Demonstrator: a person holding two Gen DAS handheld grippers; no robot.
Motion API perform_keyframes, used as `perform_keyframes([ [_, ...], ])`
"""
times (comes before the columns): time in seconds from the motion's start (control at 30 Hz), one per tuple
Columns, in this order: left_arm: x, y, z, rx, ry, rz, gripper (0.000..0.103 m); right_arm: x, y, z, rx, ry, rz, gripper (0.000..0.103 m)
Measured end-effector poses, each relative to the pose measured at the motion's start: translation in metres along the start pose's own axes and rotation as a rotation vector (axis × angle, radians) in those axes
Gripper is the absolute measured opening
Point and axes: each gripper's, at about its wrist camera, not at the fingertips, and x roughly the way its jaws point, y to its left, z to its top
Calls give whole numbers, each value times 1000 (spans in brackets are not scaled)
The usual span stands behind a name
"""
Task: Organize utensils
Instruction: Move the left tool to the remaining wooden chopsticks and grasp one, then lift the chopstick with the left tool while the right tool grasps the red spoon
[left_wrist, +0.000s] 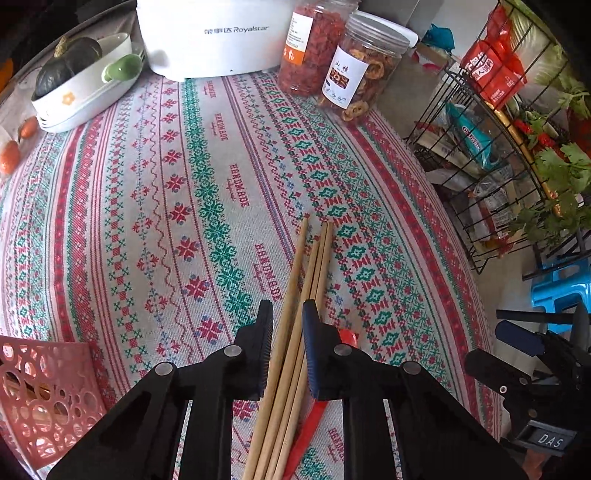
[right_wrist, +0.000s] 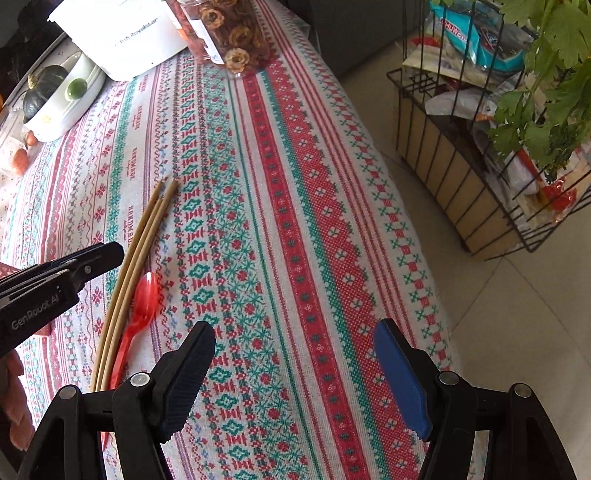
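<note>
Four wooden chopsticks (left_wrist: 295, 332) lie in a loose bundle on the patterned cloth of the surface (left_wrist: 147, 206), and your left hand-held gripper (left_wrist: 287, 325) has them between its jaws. The jaws stand narrow, one on each side of the bundle; whether the pads actually press the wood cannot be told from either view. Chopstick tips fan out just ahead of the left fingertips, pointing toward the far end of the surface.

Red plastic spoon (right_wrist: 138, 314) lies on the cloth touching the bundle, on the side toward your right hand-held gripper (right_wrist: 295, 373), its bowl facing away from you. From the left wrist view its handle runs under the right-side finger.

Your right hand-held gripper is released, jaws wide apart, nothing between them but cloth. It hangs over the surface near the edge, beside the spoon and chopsticks, not touching them.

Pink perforated basket (left_wrist: 44, 398) sits just to the left of the left hand-held gripper, close to you.

Well ahead of both: white appliance (left_wrist: 214, 33), two clear jars of dried fruit (left_wrist: 354, 70), and a white dish (left_wrist: 81, 88) holding a dark green squash and a green spoon. Off the surface, past the right hand-held gripper, a black wire rack (right_wrist: 472, 155) of packets and leafy greens.
</note>
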Motion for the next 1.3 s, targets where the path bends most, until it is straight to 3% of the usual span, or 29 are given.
perform_keyframes([
  [0.2,18,0,8,-2,15,15,12,3,2,1,-6,5,2,75],
  [0.37,29,-13,22,38,34,80,12,6,2,2,-6,9,-6,75],
  [0.43,31,-16,24,50,39,111,7,6,4,2,-9,12,-9,75],
  [0.53,23,-18,18,87,3,123,6,6,7,2,-13,9,-11,75],
  [0.7,-7,-11,-1,108,-53,91,6,5,17,4,-30,0,-10,76],
  [1.03,-115,7,-66,156,-212,26,6,8,42,5,-44,4,22,76],
  [1.3,-173,51,-120,98,-315,-8,6,21,63,9,-39,7,54,74],
])
